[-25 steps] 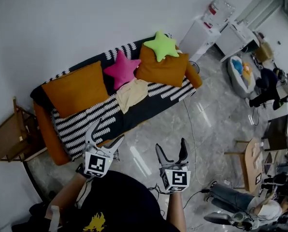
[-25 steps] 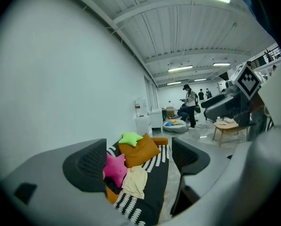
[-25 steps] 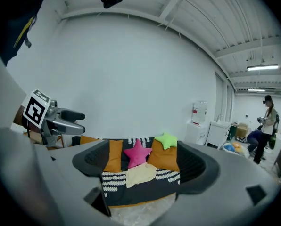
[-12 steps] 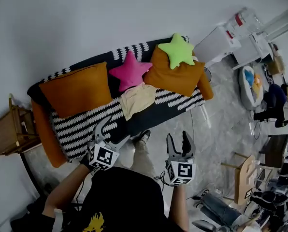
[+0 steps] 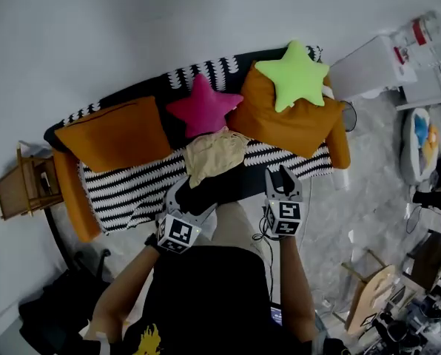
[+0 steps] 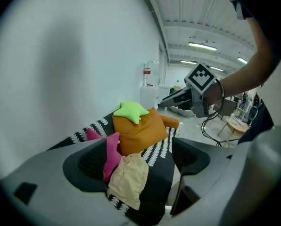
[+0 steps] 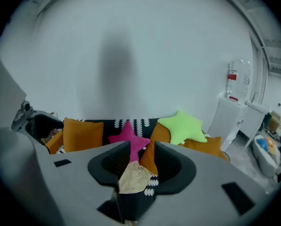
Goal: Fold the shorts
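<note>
The beige shorts (image 5: 211,156) lie crumpled on the sofa's striped seat, just below the pink star cushion; they also show in the left gripper view (image 6: 128,178) and the right gripper view (image 7: 136,179). My left gripper (image 5: 193,198) hovers at the seat's front edge, short of the shorts, with its jaws wide open and empty (image 6: 140,157). My right gripper (image 5: 277,176) hangs over the seat to the right of the shorts. Its jaws have just been closing and stand a narrow gap apart with nothing between them (image 7: 143,161).
The sofa (image 5: 124,194) has a black-and-white striped cover, with two orange cushions (image 5: 117,135) (image 5: 287,120), a pink star (image 5: 204,106) and a green star (image 5: 294,72). A wooden side table (image 5: 24,187) stands at its left end and a white water dispenser (image 5: 368,65) at its right.
Both grippers have travelled forward and down from over the floor to the sofa's front edge. The right jaws have narrowed. The sofa now fills more of the head view.
</note>
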The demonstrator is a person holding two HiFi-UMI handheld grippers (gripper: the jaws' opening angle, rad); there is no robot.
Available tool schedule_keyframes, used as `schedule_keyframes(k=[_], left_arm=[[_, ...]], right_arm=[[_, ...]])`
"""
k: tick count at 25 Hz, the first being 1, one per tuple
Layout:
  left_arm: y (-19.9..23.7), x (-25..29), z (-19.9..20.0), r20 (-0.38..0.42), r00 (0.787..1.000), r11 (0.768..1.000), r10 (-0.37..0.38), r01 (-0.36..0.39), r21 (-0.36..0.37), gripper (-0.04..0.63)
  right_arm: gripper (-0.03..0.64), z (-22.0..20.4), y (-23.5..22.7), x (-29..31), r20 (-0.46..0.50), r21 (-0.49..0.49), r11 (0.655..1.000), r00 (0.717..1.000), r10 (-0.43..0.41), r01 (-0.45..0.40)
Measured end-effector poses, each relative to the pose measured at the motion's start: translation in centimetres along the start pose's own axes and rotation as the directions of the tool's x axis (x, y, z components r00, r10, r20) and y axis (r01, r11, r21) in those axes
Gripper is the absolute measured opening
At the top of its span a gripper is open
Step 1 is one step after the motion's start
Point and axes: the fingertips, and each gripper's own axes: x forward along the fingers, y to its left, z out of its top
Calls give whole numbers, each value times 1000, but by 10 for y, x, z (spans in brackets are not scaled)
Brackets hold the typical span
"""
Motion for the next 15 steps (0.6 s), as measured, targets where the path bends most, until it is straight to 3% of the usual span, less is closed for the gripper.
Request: schedule_keyframes(k=[5, 8, 12, 15], left_arm=[[14, 122, 1, -54, 996, 989, 64, -70, -129, 437], [11, 189, -31, -144, 989, 978, 38, -66, -200, 434], [3, 284, -87, -201, 978, 965, -61, 7, -263, 409], [18, 362, -144, -231, 972, 964, -46, -17, -266, 315]], right_arm=[[163, -18, -56, 101, -109, -68, 990, 987, 116, -123], [161, -51, -65, 148, -191, -96, 976, 966, 174, -195], [157, -117, -80, 215, -287, -101, 966, 937, 199, -236], [146, -173, -88, 279, -306, -62, 971, 931, 201, -231]])
